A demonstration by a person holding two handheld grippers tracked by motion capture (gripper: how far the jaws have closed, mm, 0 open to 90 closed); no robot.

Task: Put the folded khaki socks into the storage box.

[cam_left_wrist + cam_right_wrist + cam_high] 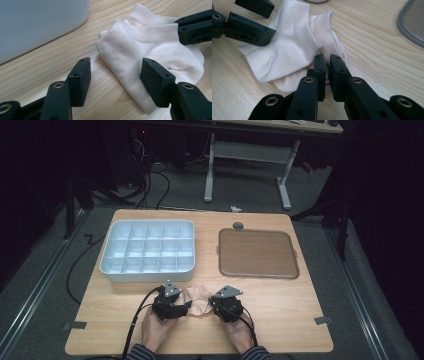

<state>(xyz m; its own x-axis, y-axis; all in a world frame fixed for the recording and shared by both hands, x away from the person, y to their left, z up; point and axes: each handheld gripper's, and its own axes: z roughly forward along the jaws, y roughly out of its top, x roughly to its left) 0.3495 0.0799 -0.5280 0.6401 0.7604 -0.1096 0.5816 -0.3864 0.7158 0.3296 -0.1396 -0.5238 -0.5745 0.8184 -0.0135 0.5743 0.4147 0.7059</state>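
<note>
A pale pink ankle sock (198,301) lies crumpled on the wooden table near its front edge, between my two grippers. The left gripper (187,309) is open. In the left gripper view its jaws (113,75) straddle the sock's (140,47) folded lower edge without pressing it. My right gripper (212,304) is shut on the sock's right edge. In the right gripper view its jaws (327,65) stand almost together with fabric of the sock (287,55) pinched between them. The left gripper (270,20) also reaches over the sock's far side there.
A white box with several compartments (147,276) stands just behind the left gripper, and its wall (37,22) is close. A brown tray (257,252) with a grey rim (412,27) lies at the back right. A small grey disc (238,225) sits behind the tray.
</note>
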